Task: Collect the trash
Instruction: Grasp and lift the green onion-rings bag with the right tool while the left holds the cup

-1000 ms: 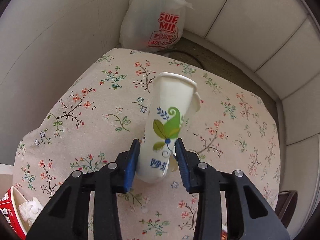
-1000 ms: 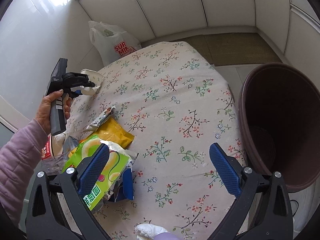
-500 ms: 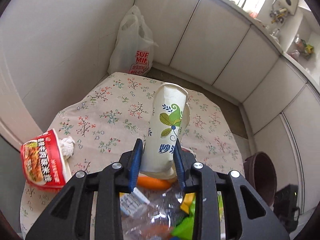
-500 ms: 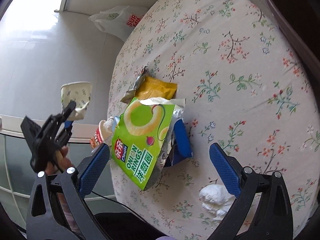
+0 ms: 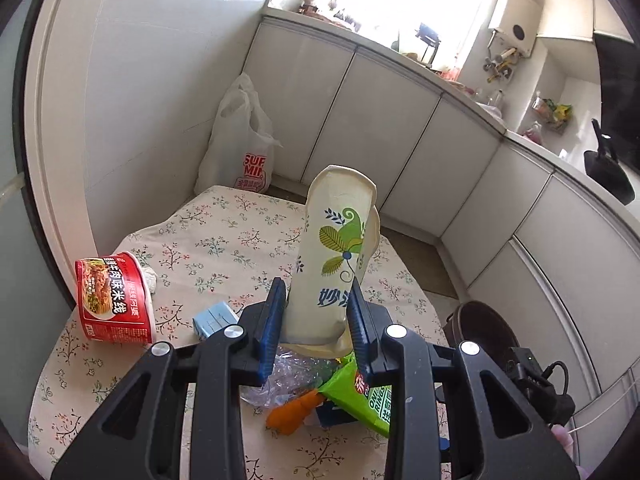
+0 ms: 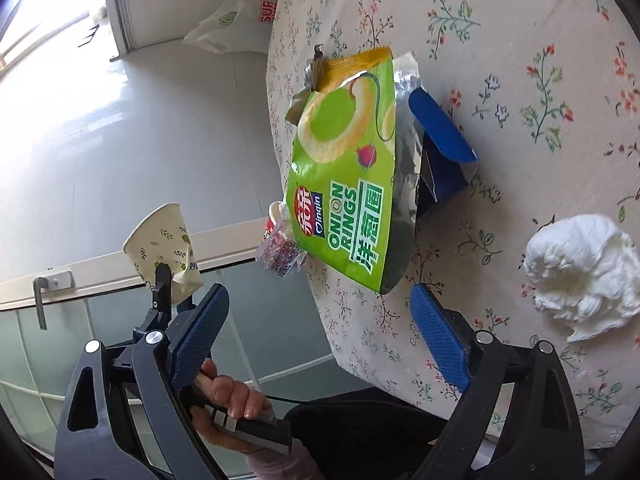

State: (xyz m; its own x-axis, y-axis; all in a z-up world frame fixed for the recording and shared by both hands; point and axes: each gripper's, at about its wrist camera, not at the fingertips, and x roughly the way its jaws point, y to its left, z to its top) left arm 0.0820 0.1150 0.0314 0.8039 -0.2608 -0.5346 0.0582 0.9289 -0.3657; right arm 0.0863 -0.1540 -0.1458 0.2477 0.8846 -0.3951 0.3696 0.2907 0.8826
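My left gripper [image 5: 314, 322] is shut on a squashed paper cup [image 5: 334, 256] with a green leaf print, held upright in the air above the table's near edge. The cup also shows in the right wrist view [image 6: 164, 250], held off the table's left side. My right gripper [image 6: 318, 334] is open and empty, hovering over the near end of a green onion rings bag [image 6: 344, 184]. A yellow snack bag [image 6: 352, 66] lies under it, a blue carton [image 6: 440, 148] beside it. A crumpled white tissue [image 6: 580, 268] lies to the right.
The floral tablecloth [image 5: 224, 240] carries a red instant noodle cup [image 5: 114, 298], a small light-blue carton [image 5: 214, 318], clear plastic wrap [image 5: 288, 372] and an orange wrapper [image 5: 294, 412]. A brown trash bin [image 5: 482, 332] stands on the floor at the right. A white shopping bag [image 5: 240, 144] leans against the far wall.
My left gripper has lifted and pulled back with the cup, so more of the table and kitchen shows. My right gripper has swung down and closer over the onion rings bag.
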